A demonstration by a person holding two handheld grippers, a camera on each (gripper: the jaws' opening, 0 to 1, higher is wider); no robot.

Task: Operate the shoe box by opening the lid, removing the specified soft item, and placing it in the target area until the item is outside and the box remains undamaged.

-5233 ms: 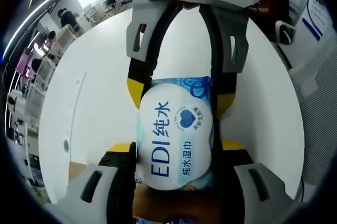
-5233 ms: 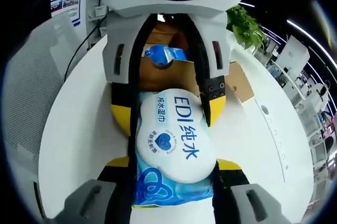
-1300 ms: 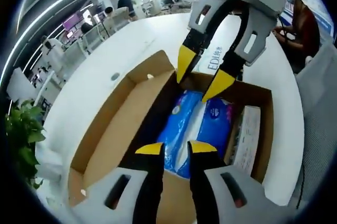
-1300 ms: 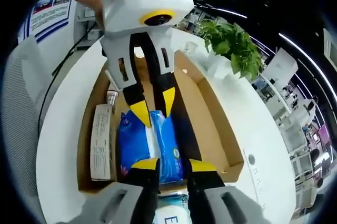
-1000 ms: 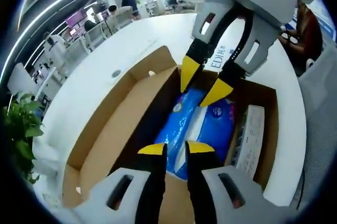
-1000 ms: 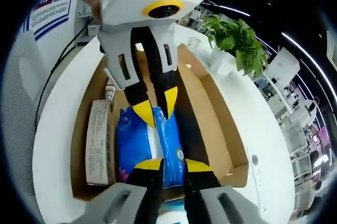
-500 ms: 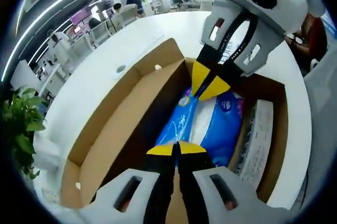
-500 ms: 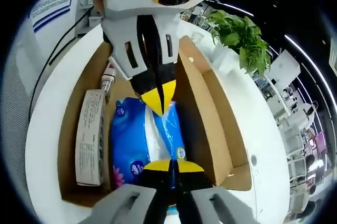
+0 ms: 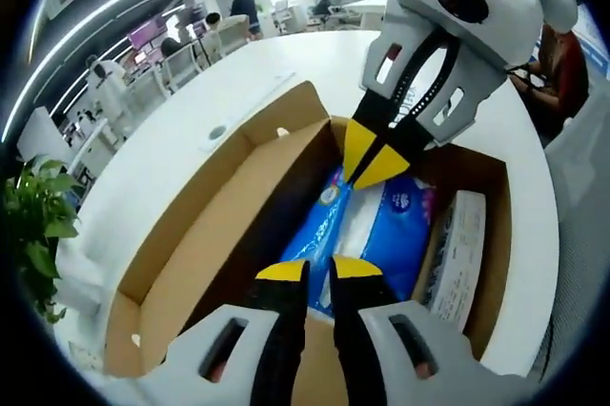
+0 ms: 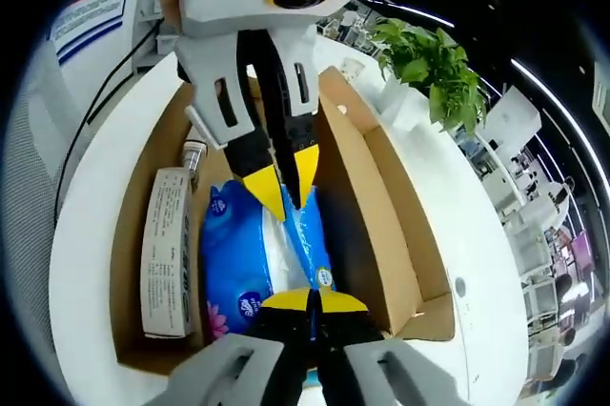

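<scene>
An open cardboard shoe box (image 9: 229, 225) (image 10: 381, 225) lies on a white round table. Inside it lies a blue and white soft tissue pack (image 9: 391, 225) (image 10: 233, 253). My left gripper (image 9: 319, 271) (image 10: 284, 182) pinches one end of the pack's long edge, with a thin gap between its yellow tips. My right gripper (image 10: 313, 299) (image 9: 374, 156) is shut on the other end of that edge, tips touching. The pinched edge stands up as a ridge between the two grippers. A white EDI wipes pack (image 9: 416, 91) lies on the table beyond the box.
A long white carton (image 9: 453, 253) (image 10: 164, 253) and a small bottle (image 10: 193, 153) lie in the box beside the pack. A potted plant (image 10: 429, 63) (image 9: 38, 225) stands near the box. A person in red (image 9: 562, 72) sits at the table's edge.
Both grippers came down over the blue pack and closed on its edge. Since half a second ago the left jaws have parted slightly and the pack's edge has risen.
</scene>
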